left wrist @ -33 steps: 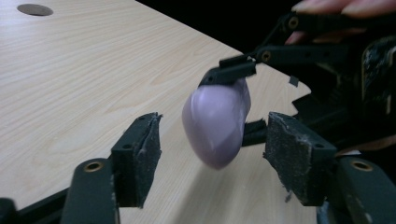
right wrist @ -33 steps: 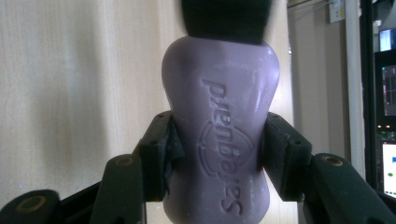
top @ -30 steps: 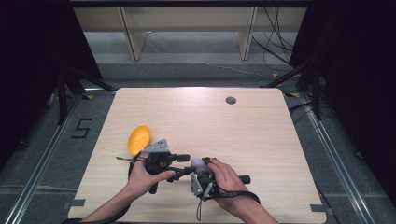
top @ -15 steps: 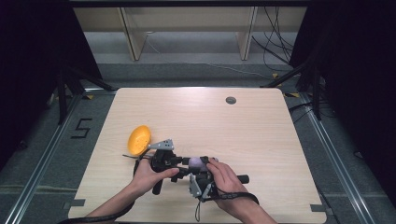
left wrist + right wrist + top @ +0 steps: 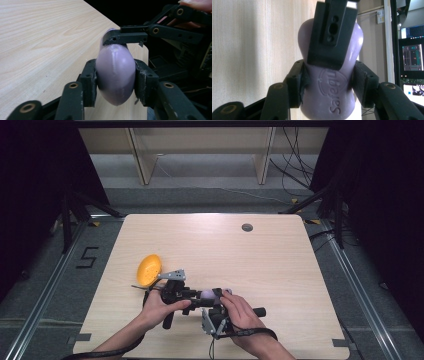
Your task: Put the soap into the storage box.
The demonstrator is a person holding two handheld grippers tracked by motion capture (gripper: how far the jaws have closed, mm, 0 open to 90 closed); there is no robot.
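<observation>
1. A two-handed handover appears to be in hand: both black two-jaw grippers hold one pale purple, waisted bar of soap (image 5: 208, 294), lifted just above the near edge of the light wooden table (image 5: 280, 265), at about 6 o'clock in the high view.
2. The left gripper (image 5: 115, 82) is clamped across the soap's rounded body; the right gripper (image 5: 328, 86) pinches its embossed waist, and the two pairs of jaws cross closely on the bar.
3. Which hand is to take the bar cannot be told. Judged from here, the next move calls for one pair of jaws to let go while the other stays firm, or the smooth bar may slip.
4. An orange, rounded dish-like object (image 5: 149, 269) lies at 10 o'clock of the left hand (image 5: 161, 303), near but apart.
5. A small dark round grommet (image 5: 247, 227) sits far off at 12 o'clock; nothing stands between.
</observation>
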